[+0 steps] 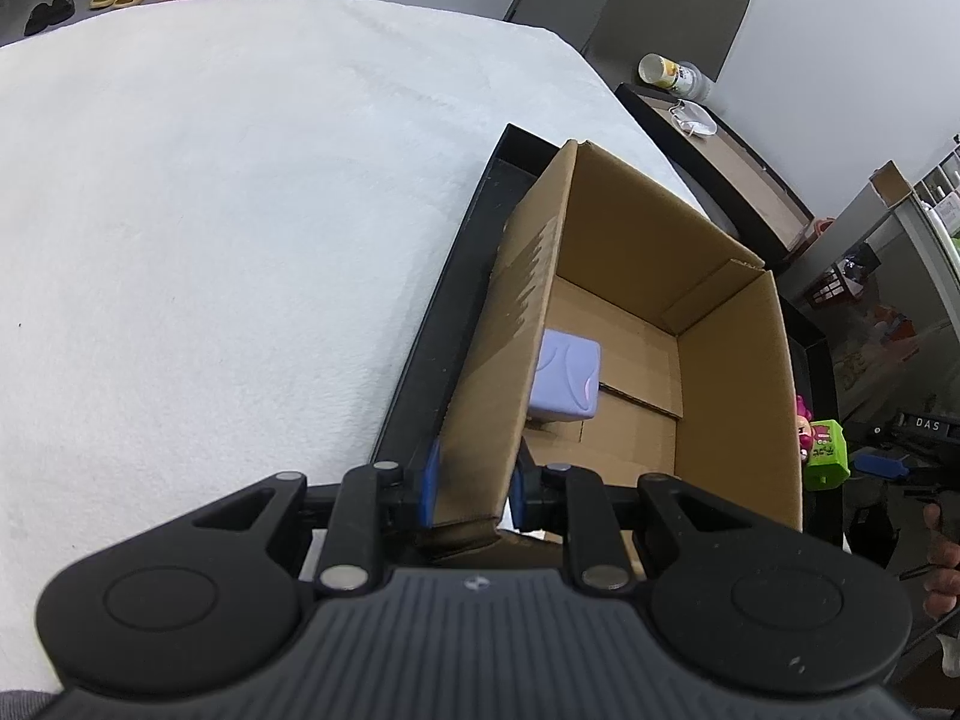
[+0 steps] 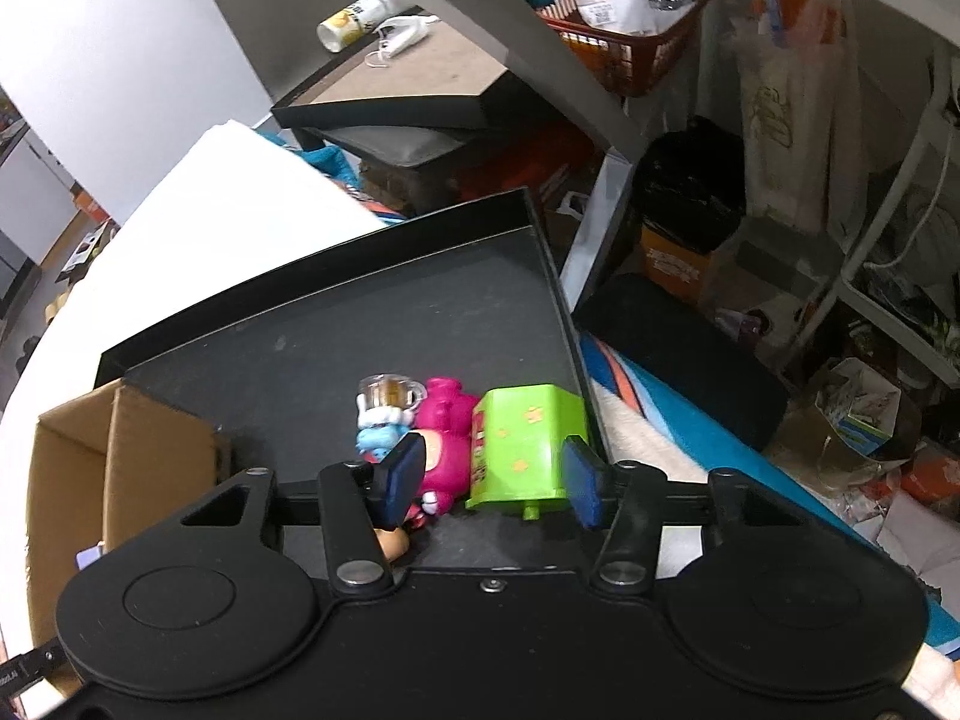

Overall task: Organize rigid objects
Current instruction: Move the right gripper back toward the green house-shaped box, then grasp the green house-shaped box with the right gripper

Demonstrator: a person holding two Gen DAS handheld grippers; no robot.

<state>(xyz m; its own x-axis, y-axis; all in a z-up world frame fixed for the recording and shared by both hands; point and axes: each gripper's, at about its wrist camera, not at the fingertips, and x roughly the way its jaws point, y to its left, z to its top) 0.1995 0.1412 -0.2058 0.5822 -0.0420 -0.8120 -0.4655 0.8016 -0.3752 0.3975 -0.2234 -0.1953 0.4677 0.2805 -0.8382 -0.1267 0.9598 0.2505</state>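
Observation:
My left gripper [image 1: 474, 489] is shut on the near-left wall of an open cardboard box [image 1: 630, 276], one blue pad on each side of the wall. A lilac cube [image 1: 564, 381] lies inside the box. The box stands in a black tray [image 1: 420, 372]. In the right wrist view, my right gripper [image 2: 492, 477] hangs open low over the tray [image 2: 312, 354]. A green toy box [image 2: 528, 444] and a pink bear figure [image 2: 447, 426] lie between its pads. A tiny clear mug [image 2: 389, 391] and a blue-and-white figure [image 2: 377, 435] sit just left of them.
The tray rests on a white fluffy cover [image 1: 210, 210]. Past its right edge lies a striped blue cloth [image 2: 636, 414] and floor clutter. Further back are a red basket [image 2: 624, 18] and a low table with a tipped cup [image 2: 354, 18]. A hand [image 1: 942, 564] shows at the right edge.

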